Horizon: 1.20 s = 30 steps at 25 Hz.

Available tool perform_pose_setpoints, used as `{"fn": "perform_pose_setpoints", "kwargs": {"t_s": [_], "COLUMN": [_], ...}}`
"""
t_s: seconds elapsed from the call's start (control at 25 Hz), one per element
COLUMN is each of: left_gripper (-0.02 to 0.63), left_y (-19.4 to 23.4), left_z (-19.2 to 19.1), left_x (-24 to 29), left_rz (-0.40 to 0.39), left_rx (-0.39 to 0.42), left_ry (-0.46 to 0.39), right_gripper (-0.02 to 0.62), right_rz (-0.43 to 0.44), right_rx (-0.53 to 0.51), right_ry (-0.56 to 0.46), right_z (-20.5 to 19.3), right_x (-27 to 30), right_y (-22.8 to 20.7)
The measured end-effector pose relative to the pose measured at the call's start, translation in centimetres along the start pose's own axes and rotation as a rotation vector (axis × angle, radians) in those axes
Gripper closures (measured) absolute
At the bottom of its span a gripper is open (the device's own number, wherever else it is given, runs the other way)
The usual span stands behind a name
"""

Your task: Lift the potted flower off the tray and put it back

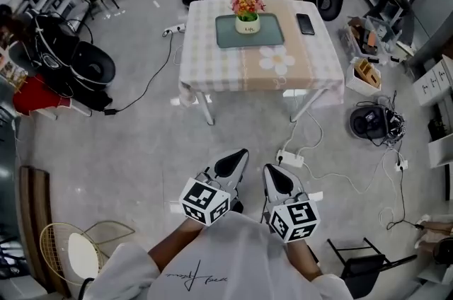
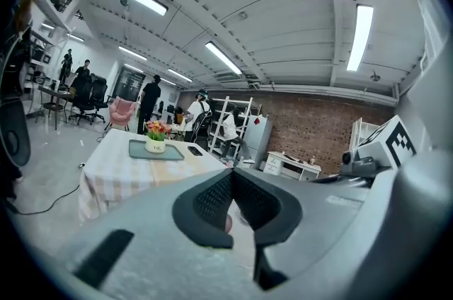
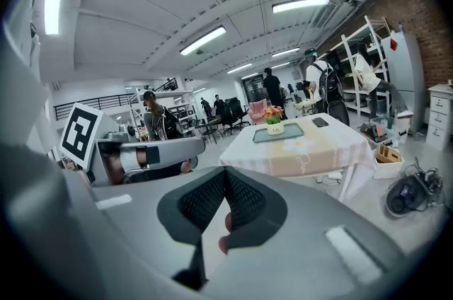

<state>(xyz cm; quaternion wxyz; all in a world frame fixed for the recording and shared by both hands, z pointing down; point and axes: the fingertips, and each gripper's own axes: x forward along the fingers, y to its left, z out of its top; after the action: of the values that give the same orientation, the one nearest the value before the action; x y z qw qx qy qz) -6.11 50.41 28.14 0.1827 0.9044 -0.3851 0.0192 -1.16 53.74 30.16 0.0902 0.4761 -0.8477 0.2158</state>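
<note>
A potted flower point(image 1: 247, 14) with orange and pink blooms in a cream pot stands on a grey-green tray point(image 1: 272, 35) on the checked table point(image 1: 212, 58) across the floor. It is also small in the left gripper view, potted flower point(image 2: 156, 136) on the tray point(image 2: 170, 152), and in the right gripper view, potted flower point(image 3: 274, 120) on the tray point(image 3: 294, 131). My left gripper point(image 1: 239, 156) and right gripper point(image 1: 270, 171) are held side by side close to my body, well short of the table. Both are shut with nothing between the jaws.
A black phone point(image 1: 305, 23) lies on the table right of the tray. Cables and a power strip point(image 1: 290, 158) run over the floor between me and the table. Bags point(image 1: 71, 65), boxes point(image 1: 365, 76), chairs and shelves ring the room; people stand at the far end.
</note>
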Motion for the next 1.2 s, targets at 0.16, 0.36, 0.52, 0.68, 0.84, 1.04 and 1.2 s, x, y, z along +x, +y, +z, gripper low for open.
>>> {"fn": "perform_pose_setpoints", "kwargs": {"t_s": [0.16, 0.36, 0.52, 0.68, 0.84, 1.04, 1.2], "left_gripper": [0.603, 0.603, 0.603, 0.603, 0.603, 0.603, 0.603], "left_y": [2.8, 5.7, 7.2, 7.8, 8.4, 9.3, 10.8], "left_z": [1.2, 2.5, 3.3, 3.0, 2.9, 3.8, 4.6], "left_x": [0.4, 0.0, 0.0, 0.3, 1.7, 4.2, 6.3], "left_rz": [-0.006, 0.007, 0.02, 0.022, 0.025, 0.024, 0.049], "left_rx": [0.004, -0.019, -0.012, 0.007, 0.033, 0.026, 0.038], "left_ry": [-0.018, -0.083, -0.083, -0.058, -0.043, -0.035, -0.023], "right_gripper": [0.589, 0.589, 0.589, 0.589, 0.589, 0.589, 0.589], "right_rz": [-0.001, 0.018, 0.014, 0.024, 0.032, 0.039, 0.036], "right_rx": [-0.025, -0.019, -0.016, 0.018, 0.029, 0.03, 0.032], "right_ry": [-0.001, 0.021, 0.029, 0.029, 0.022, 0.012, 0.007], "right_z": [1.0, 1.0, 1.6, 2.0, 2.7, 4.5, 5.7], "right_x": [3.0, 5.4, 6.5, 7.4, 8.8, 10.6, 12.1], "right_y": [0.6, 1.5, 1.4, 1.5, 0.4, -1.8, -3.8]}}
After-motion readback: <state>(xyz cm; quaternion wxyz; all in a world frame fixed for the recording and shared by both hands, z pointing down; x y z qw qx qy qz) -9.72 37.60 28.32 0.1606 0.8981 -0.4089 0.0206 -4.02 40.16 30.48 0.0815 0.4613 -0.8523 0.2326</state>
